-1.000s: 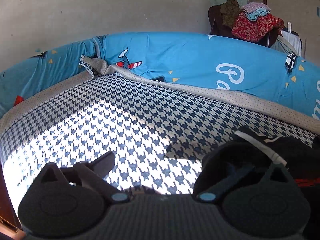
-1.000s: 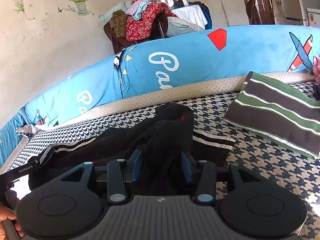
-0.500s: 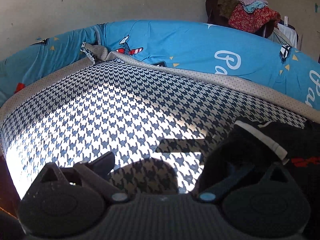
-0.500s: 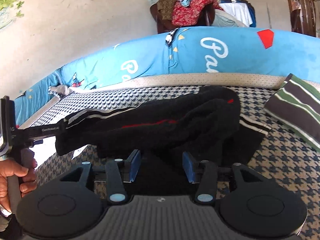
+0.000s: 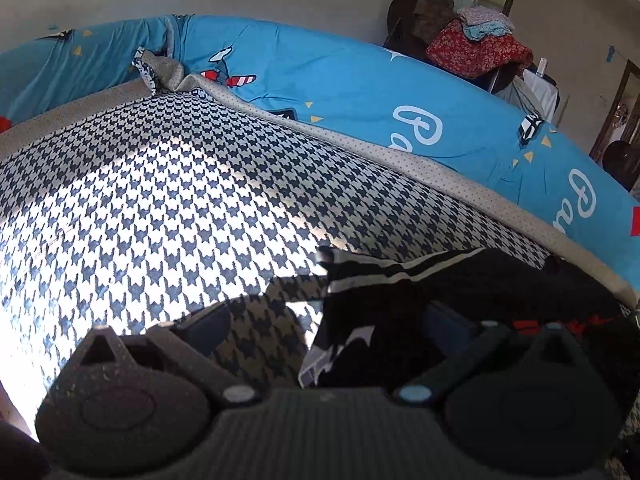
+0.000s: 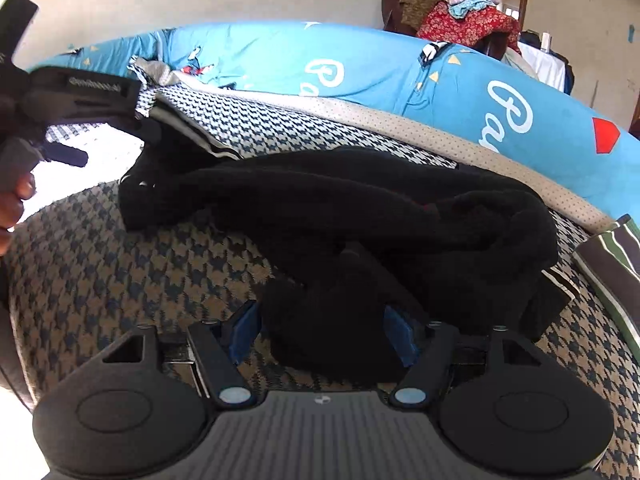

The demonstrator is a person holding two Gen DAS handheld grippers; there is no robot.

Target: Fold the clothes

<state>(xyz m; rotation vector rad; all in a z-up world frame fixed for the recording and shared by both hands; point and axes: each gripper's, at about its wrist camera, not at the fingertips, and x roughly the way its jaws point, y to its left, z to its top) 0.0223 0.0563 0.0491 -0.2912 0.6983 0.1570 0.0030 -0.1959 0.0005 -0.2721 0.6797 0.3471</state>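
A black garment (image 6: pixel 360 208) with white stripes at its cuffs lies stretched and bunched across the houndstooth bed cover (image 6: pixel 100 264). My right gripper (image 6: pixel 324 332) is open, its blue pads (image 6: pixel 244 328) standing either side of a thick lump of the fabric. In the left wrist view the garment's striped end (image 5: pixel 360 280) lies in front of my open left gripper (image 5: pixel 326 324), close to the right finger (image 5: pixel 444 320). The left gripper (image 6: pixel 150 130) also shows at the right wrist view's upper left, at the garment's far end, with a hand (image 6: pixel 12 200) on its handle.
A blue padded bumper (image 5: pixel 360 92) with white lettering runs around the bed's far side. A striped pillow (image 6: pixel 608 264) lies at the right edge. Behind the bumper a chair holds a pile of clothes (image 6: pixel 460 16). Sunlit bed cover (image 5: pixel 140 208) stretches to the left.
The garment, held up off the bed before, now rests on the cover. My right gripper's pads have spread wider. The left gripper has swung right, bringing the striped end in front of it.
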